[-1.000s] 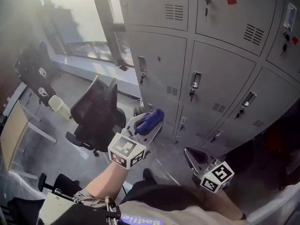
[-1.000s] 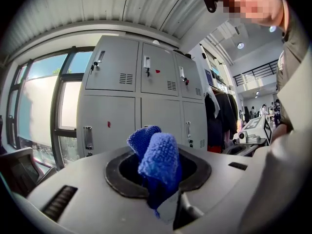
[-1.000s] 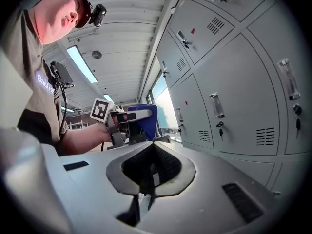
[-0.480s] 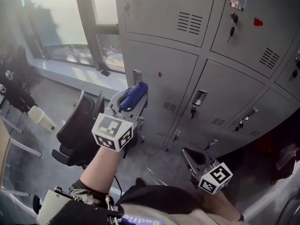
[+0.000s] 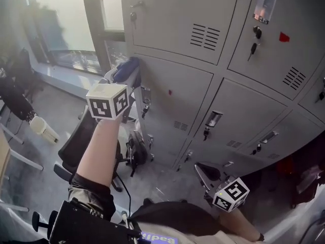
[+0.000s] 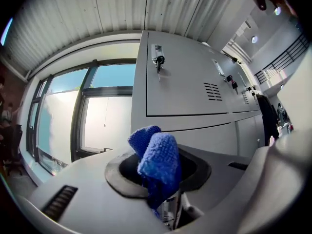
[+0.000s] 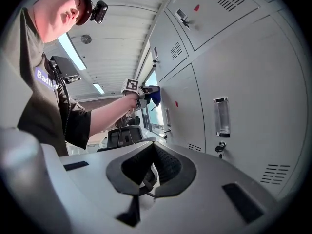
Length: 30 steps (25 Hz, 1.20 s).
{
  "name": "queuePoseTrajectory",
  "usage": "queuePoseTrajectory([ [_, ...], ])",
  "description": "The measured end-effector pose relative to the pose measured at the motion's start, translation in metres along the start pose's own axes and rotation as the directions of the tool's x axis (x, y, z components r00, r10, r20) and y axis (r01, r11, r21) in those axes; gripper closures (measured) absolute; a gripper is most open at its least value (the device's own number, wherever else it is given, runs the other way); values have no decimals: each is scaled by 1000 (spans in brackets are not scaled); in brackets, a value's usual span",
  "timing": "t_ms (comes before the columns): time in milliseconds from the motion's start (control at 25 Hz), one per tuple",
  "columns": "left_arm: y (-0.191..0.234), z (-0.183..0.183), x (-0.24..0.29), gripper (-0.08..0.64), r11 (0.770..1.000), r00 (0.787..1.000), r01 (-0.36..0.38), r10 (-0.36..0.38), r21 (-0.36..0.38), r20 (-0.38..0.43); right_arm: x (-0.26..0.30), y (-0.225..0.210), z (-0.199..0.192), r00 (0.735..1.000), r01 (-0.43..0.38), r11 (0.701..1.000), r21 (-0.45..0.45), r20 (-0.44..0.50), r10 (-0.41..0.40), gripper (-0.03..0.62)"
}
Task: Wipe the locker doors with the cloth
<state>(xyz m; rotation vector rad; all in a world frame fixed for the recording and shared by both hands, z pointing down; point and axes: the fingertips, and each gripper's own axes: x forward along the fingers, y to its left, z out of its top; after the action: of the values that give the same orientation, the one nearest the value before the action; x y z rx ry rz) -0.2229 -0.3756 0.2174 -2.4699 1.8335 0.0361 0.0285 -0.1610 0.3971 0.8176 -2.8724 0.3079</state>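
Cloth point(image 6: 158, 160) partly buried inside the left gripper point(image 6: 163, 186).

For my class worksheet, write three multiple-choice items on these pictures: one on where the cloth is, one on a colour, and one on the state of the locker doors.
1. Where is the blue terry cloth?
A. folded on a shelf
B. pinched in the left gripper
C. inside a bucket

2. What colour is the small mark on the upper right grey metal locker door?
A. red
B. green
C. yellow

3. How do the grey metal locker doors stand?
A. one wide open
B. all taken off
C. all shut

Answers:
1 B: the left gripper view shows the cloth bunched between its jaws.
2 A: the head view shows it red against the grey.
3 C: every door in the head view lies flush in its frame.
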Motion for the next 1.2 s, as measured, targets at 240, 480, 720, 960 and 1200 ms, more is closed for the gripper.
queuePoseTrajectory([
  [240, -3, 3, 9, 436, 1000, 999, -27, 28, 12, -17, 9, -5, 26, 995, -88, 994, -60, 32, 90, 588],
  [480, -8, 4, 14, 436, 999, 999, -40, 41, 17, -15, 18, 2, 40, 986, -161, 983, -84, 38, 164, 588],
  [720, -43, 2, 19, 436, 999, 1000, -3, 3, 34, -7, 23, 7, 51, 978, -199, 973, -114, 34, 204, 588],
  [960, -93, 3, 27, 436, 997, 997, 70, -70, 31, 14, 20, 14, 63, 972, -226, 966, -122, 41, 233, 588],
  [1200, -146, 2, 34, 436, 986, 986, 161, -163, 42, 26, 7, 12, 62, 975, -213, 972, -99, 49, 218, 588],
])
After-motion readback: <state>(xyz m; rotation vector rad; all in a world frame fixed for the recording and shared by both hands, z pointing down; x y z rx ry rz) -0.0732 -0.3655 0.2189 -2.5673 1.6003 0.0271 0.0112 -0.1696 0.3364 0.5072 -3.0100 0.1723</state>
